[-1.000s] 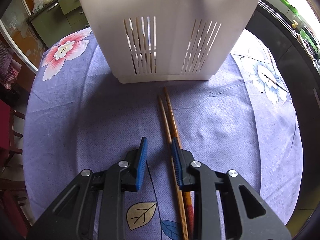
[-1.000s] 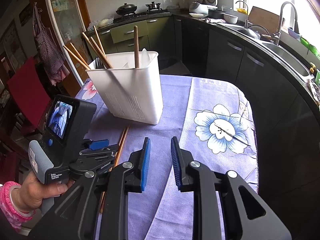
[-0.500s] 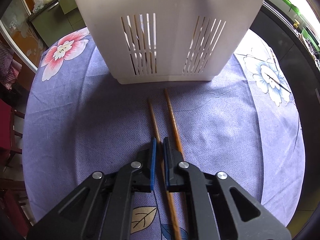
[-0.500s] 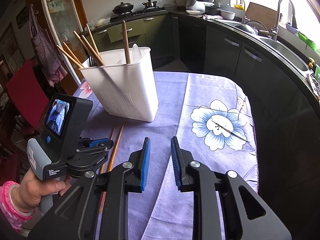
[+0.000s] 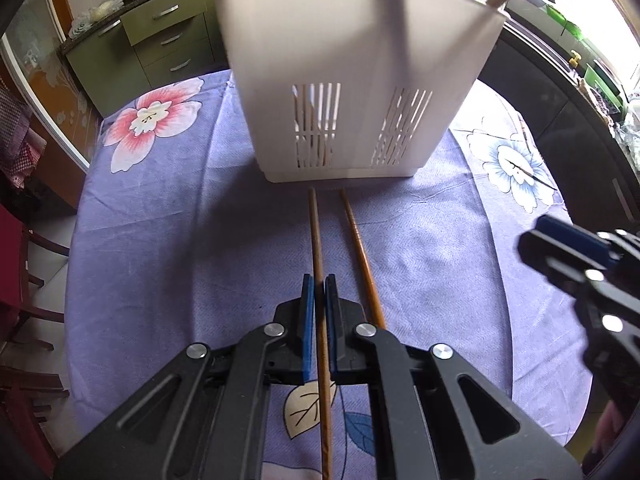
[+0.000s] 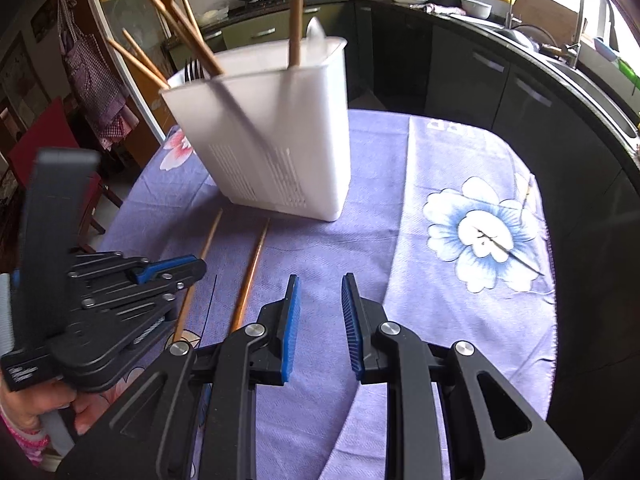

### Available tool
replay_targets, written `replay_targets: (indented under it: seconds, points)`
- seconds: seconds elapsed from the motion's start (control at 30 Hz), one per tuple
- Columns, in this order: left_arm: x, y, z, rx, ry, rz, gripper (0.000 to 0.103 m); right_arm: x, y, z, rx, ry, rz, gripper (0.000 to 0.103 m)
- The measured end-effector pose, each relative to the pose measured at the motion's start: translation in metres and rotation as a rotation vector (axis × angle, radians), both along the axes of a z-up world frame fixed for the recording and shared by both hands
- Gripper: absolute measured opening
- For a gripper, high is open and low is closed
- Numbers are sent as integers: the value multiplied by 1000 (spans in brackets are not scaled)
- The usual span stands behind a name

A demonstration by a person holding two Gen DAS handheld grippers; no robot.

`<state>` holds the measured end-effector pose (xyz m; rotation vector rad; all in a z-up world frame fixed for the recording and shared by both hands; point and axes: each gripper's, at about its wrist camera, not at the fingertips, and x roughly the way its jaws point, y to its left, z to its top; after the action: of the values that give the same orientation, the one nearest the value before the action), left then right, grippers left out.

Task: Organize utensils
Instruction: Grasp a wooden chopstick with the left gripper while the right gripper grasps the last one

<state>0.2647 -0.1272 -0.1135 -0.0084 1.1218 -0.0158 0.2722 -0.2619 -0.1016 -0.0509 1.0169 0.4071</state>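
Observation:
A white slotted utensil holder (image 5: 352, 80) stands on the purple flowered tablecloth (image 5: 180, 248) and holds several wooden chopsticks and a spoon; it also shows in the right wrist view (image 6: 272, 136). Two wooden chopsticks lie in front of it. My left gripper (image 5: 319, 284) is shut on the left chopstick (image 5: 316, 236), gripping it near its middle. The second chopstick (image 5: 360, 248) lies just to its right on the cloth. My right gripper (image 6: 317, 292) is open and empty above the cloth, right of both chopsticks (image 6: 252, 268).
The table's right edge drops off toward dark kitchen cabinets (image 6: 500, 80) and a sink (image 6: 592, 40). A red chair (image 6: 36, 140) stands at the left. The left gripper's body (image 6: 80, 300) sits at the left in the right wrist view.
My left gripper has closed on the left chopstick and pulled back, lifting from the holder's base. The right gripper has moved closer to the left one.

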Motion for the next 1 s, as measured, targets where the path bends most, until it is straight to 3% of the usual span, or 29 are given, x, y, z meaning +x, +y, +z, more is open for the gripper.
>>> replay_targets:
  seconds: [0.33, 0.9, 0.93, 1.0]
  points:
    - [-13, 40, 9, -24, -30, 38, 6, 23, 57, -42, -43, 93, 53, 21]
    - [-29, 93, 16, -66, -55, 87, 6, 36, 116, -62, -159, 114, 77, 21]
    - [-29, 93, 16, -66, -55, 85, 6, 37, 117, -63, -161, 116, 78, 20]
    - [-30, 93, 17, -68, -54, 82, 6, 36, 118, -62, -166, 116, 78, 8]
